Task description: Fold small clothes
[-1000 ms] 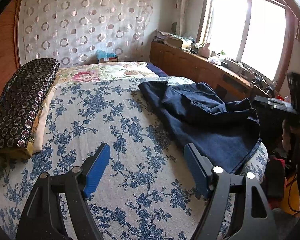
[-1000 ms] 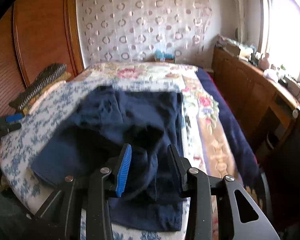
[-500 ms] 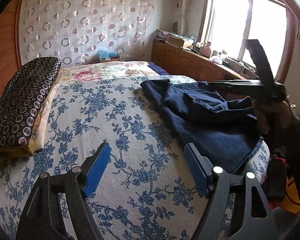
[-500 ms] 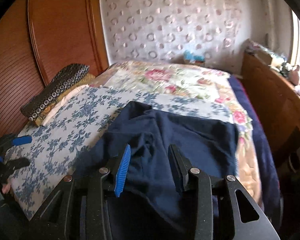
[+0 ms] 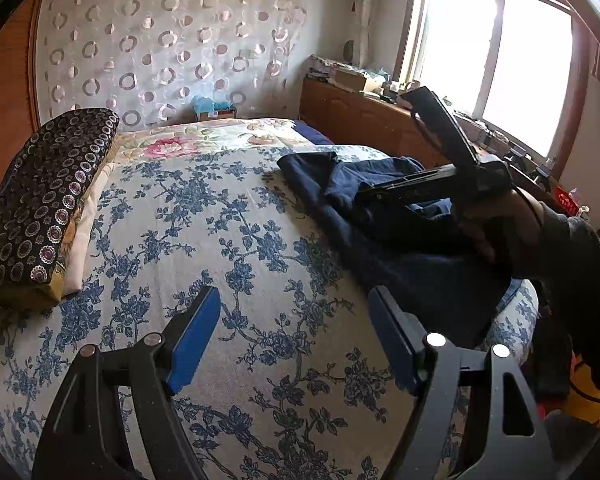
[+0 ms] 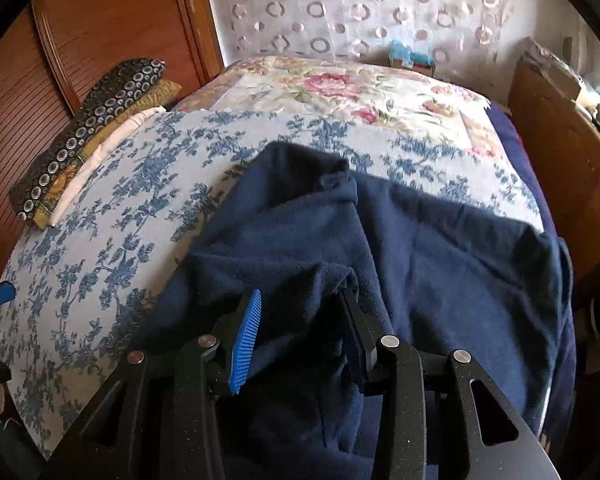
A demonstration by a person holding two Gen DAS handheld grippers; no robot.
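Observation:
A dark navy garment (image 6: pixel 420 248) lies crumpled on the right part of the bed; it also shows in the left wrist view (image 5: pixel 384 220). My right gripper (image 6: pixel 300 328) is open, low over the near part of the garment, with a fold of cloth between its blue-padded fingers (image 6: pixel 246 340). In the left wrist view it reaches over the garment from the right (image 5: pixel 432 184). My left gripper (image 5: pixel 296 340) is open and empty above the blue-flowered bedspread (image 5: pixel 204 220), left of the garment.
A stack of folded patterned cloths (image 5: pixel 40 200) lies along the bed's left edge, also in the right wrist view (image 6: pixel 92 132). A wooden cabinet (image 5: pixel 364 120) with clutter runs under the window at right. A wooden wardrobe (image 6: pixel 80 40) stands left of the bed.
My right gripper has swung lower and further over the navy garment, and a fold now lies between its fingers. My left gripper has barely moved.

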